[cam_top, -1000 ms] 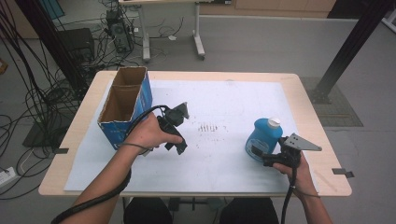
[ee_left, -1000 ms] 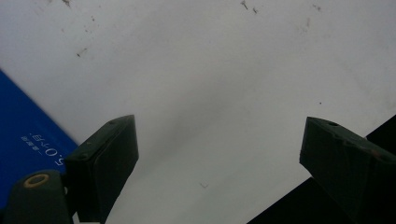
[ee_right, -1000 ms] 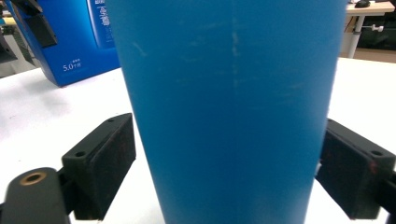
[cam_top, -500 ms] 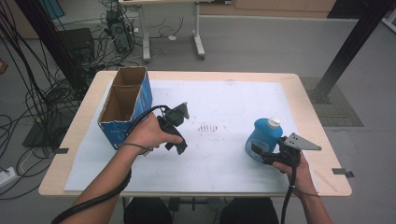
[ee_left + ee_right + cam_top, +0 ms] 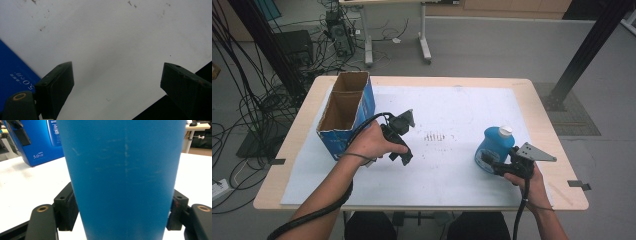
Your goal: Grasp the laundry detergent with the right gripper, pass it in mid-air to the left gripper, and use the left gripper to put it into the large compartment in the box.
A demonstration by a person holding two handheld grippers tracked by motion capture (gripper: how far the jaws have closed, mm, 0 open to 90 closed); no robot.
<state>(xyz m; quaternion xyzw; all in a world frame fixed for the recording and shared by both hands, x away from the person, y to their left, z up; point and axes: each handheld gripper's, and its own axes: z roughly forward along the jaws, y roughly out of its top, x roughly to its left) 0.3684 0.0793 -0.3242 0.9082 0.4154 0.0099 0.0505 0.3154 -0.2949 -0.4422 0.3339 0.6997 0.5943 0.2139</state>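
A blue bottle (image 5: 494, 146) with a white cap stands upright on the white sheet at the right. My right gripper (image 5: 488, 161) reaches it from the near side. Its jaws have just been closing, and in the right gripper view the pads (image 5: 65, 207) press both sides of the bottle (image 5: 125, 177). My left gripper (image 5: 404, 156) hovers over the sheet's middle left, tilted downward. In the left gripper view its jaws stand wide open (image 5: 117, 75) with only bare white sheet between them.
A blue cardboard box (image 5: 343, 112) with an open top stands at the table's left, close to my left hand; its side shows in the gripper views (image 5: 12, 75) (image 5: 37, 142). The wooden table (image 5: 537, 100) ends just right of the bottle. Cables and desk legs lie beyond.
Both hands have stayed where they were. The right gripper's jaws have drawn in around the blue bottle's base.
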